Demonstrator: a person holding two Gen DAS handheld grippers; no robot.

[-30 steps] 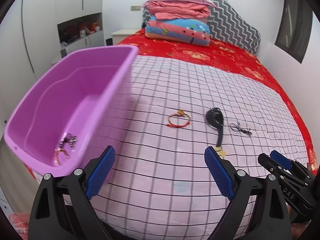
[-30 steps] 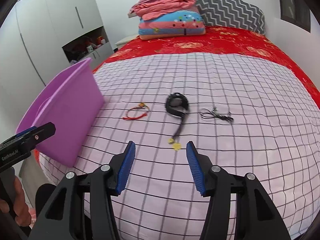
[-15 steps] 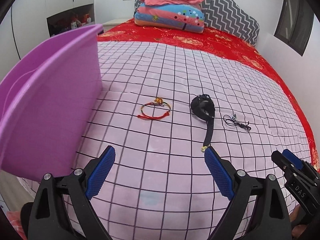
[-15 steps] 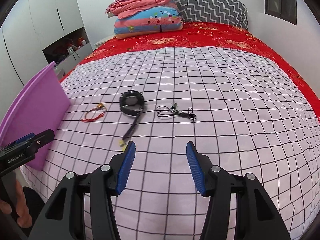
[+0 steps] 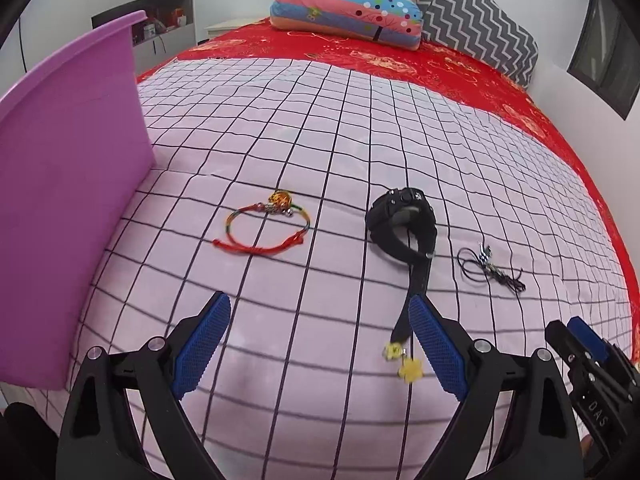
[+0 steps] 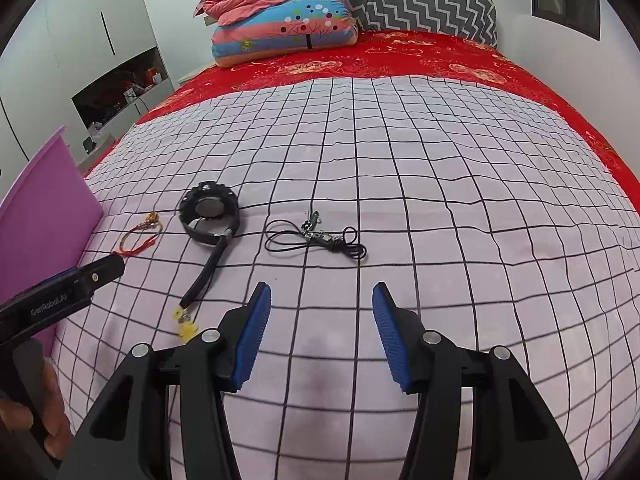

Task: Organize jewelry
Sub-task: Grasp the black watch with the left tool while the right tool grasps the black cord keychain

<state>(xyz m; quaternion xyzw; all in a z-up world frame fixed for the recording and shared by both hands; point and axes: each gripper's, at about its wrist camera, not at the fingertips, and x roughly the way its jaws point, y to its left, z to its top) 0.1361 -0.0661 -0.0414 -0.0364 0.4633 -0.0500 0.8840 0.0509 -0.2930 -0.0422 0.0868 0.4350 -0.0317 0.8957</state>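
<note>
A red cord bracelet with a gold charm lies on the checked sheet, ahead of my open, empty left gripper. A black watch with a strap ending in yellow charms lies to its right. A black cord necklace lies further right. In the right wrist view the necklace lies ahead of my open, empty right gripper, with the watch and bracelet to the left. The purple bin stands at the left.
The pink checked sheet covers the near part of a bed with a red cover. Folded quilts and a zigzag pillow are stacked at the far end. A cabinet with an open niche stands at left.
My left gripper has swung right and lower, away from the bin's inside toward the bracelet and watch. My right gripper has shifted right, from the watch toward the necklace.
</note>
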